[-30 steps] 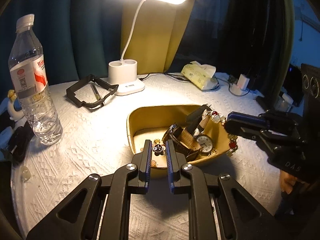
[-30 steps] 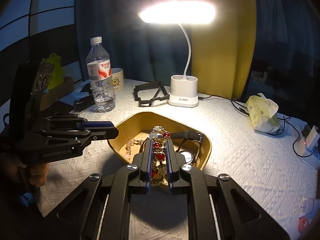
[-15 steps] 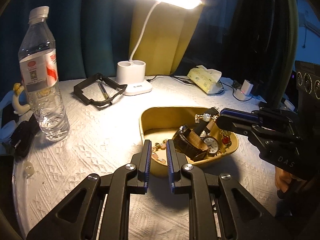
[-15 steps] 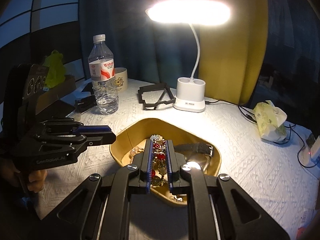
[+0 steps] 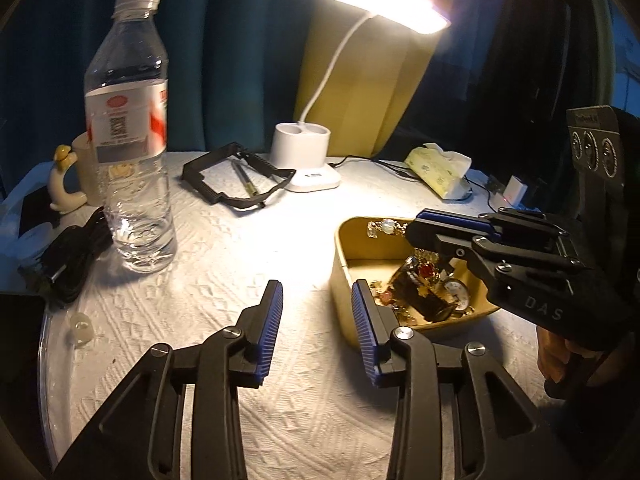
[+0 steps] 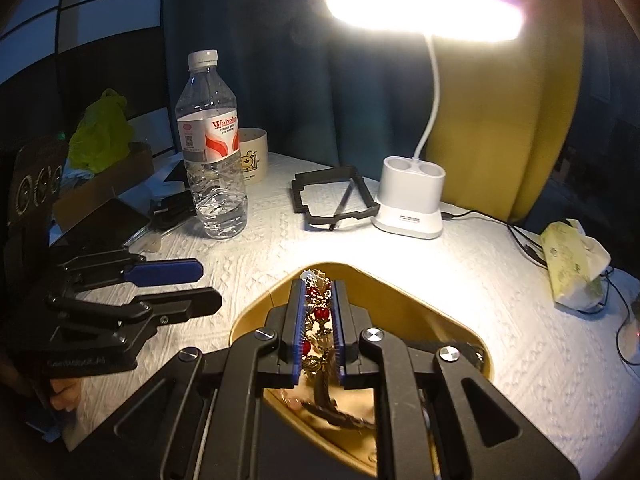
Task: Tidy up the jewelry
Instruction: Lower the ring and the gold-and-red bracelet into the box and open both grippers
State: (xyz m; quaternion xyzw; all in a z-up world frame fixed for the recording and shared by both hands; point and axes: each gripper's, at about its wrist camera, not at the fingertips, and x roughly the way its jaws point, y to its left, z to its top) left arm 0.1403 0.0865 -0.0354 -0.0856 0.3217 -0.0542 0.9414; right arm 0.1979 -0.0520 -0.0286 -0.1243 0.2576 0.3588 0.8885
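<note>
The right gripper was closed on a bracelet of red beads and gold links, pinched between its 2 blue pads above the tray. In the left wrist view the same gripper reached in from the right over the tray, with the bracelet poking out past the fingertips at the far rim and more of it hanging below the fingers toward the pile.

The left gripper stood wide apart and held nothing. It hovered over the white cloth, with its right finger just beside the tray's left wall. In the right wrist view it sat left of the tray.

Inside the tray lay a watch with a pale dial, a dark strap and tangled small pieces.

A water bottle stood upright at the left on the cloth, well apart from the tray. Behind it was a mug. A lit desk lamp stood at the back, with a black frame and a pen just left of its base. A tissue pack lay to the right, near cables.
</note>
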